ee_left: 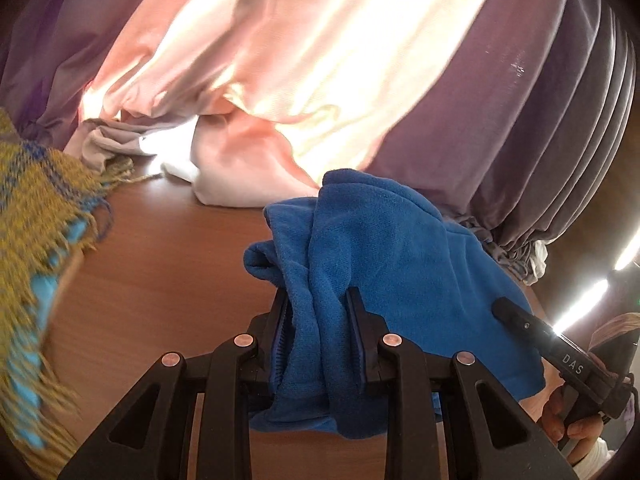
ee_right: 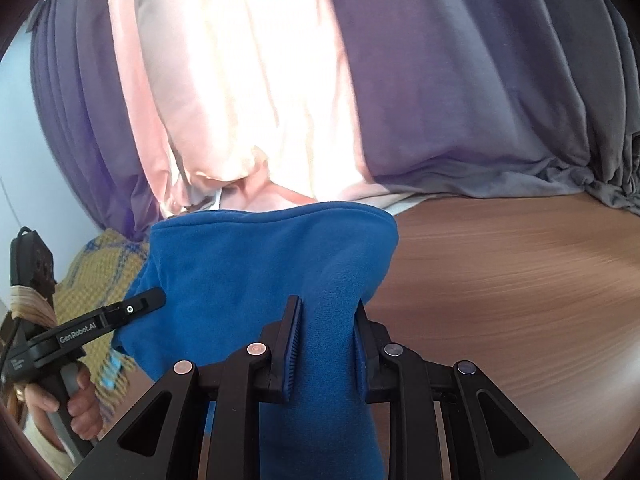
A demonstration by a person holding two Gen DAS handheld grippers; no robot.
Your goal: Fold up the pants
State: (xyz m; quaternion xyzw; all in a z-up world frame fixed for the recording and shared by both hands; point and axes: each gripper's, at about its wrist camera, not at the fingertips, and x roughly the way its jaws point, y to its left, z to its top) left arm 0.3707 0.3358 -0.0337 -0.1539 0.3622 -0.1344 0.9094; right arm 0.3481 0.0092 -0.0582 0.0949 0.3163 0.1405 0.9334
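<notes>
Your left gripper (ee_left: 320, 312) has its fingers (ee_left: 280, 320) clenched on a bunched fold of the blue fleece pants (ee_left: 380, 248), with fabric spilling out below the pads toward 6 o'clock. Your right gripper (ee_right: 326, 320) likewise has its fingers (ee_right: 292, 332) clamped on a band of the same blue fleece pants (ee_right: 260, 264), which runs down between the pads and out of view at 6 o'clock.

The pants are lifted above the brown wood-grain bench (ee_left: 160, 264), draped between your two grippers. In the left wrist view the right gripper (ee_left: 516, 316) enters at 4 o'clock, pressed against the fleece. In the right wrist view the left gripper (ee_right: 144, 300) enters at 9 o'clock, also against the fleece.

A mustard-and-blue woven fringed blanket (ee_left: 36, 220) hangs at 9 o'clock in the left view, blurred. Pink and purple-grey gathered curtains (ee_left: 320, 60) fill the field from 10 to 2 o'clock, their hems resting on the bench's (ee_right: 520, 280) far edge.
</notes>
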